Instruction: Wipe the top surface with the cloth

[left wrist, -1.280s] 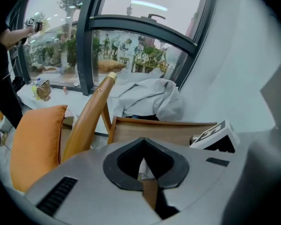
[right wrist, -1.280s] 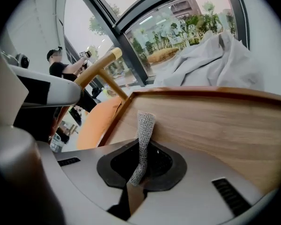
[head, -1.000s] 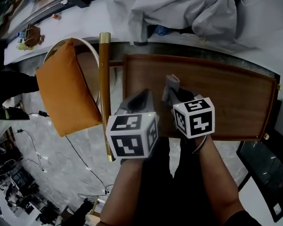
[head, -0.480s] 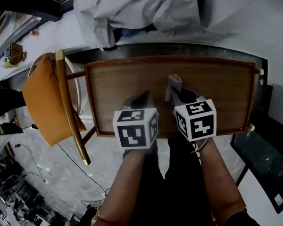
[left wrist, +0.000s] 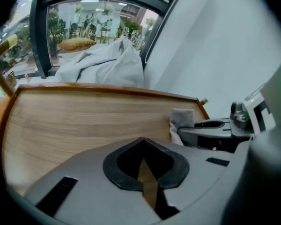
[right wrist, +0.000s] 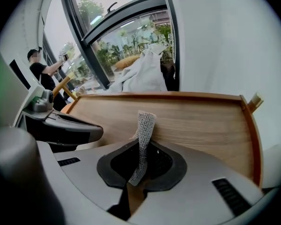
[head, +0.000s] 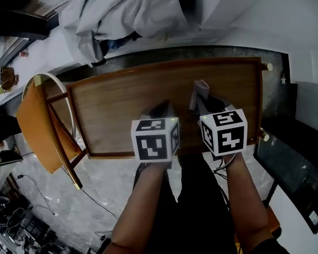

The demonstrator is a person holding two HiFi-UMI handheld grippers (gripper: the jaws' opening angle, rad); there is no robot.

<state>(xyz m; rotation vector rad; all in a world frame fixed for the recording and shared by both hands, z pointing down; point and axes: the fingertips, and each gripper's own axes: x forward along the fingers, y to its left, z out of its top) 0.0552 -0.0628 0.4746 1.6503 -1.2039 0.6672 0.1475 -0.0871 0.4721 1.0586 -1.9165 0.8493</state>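
1. Grey knit cloth (right wrist: 143, 135), clamped between the closed fingers of the right gripper (right wrist: 139, 168). Upright as a narrow folded strip, over the right part of the top (head: 122, 105). Contact with the wood: cannot tell.
2. Left gripper (left wrist: 146, 175): fingers together bar a sliver, nothing between them. Just beside the right one, near the front edge.
3. Likely fault: only a thin edge of cloth meeting the wood, hence streaks and missed bands. Cause: strip held bunched and upright, not laid flat.
4. Could slip from the pinch under drag. Cause: small bite on loose, stretchy knit.
5. Might scrape hard jaw tips across the finish if pressed too low. Cause: little cloth beyond the tips.
6. May snag on the raised rim (right wrist: 178, 94) or the brass knob (head: 268, 66) at the far right corner. Probably dirt left in the angle under the rim.
7. Top: warm brown wood, smooth, long straight grain, rectangular, tray-like with a low lip all round.
8. Cloth: soft, porous, waffle-like weave. Limp, yet stiff enough when folded to stand.
9. Nearby: chair (head: 34, 120) with orange cushion at left, crumpled pale sheet (head: 116, 15) beyond the far edge. Neither in the wiping path.
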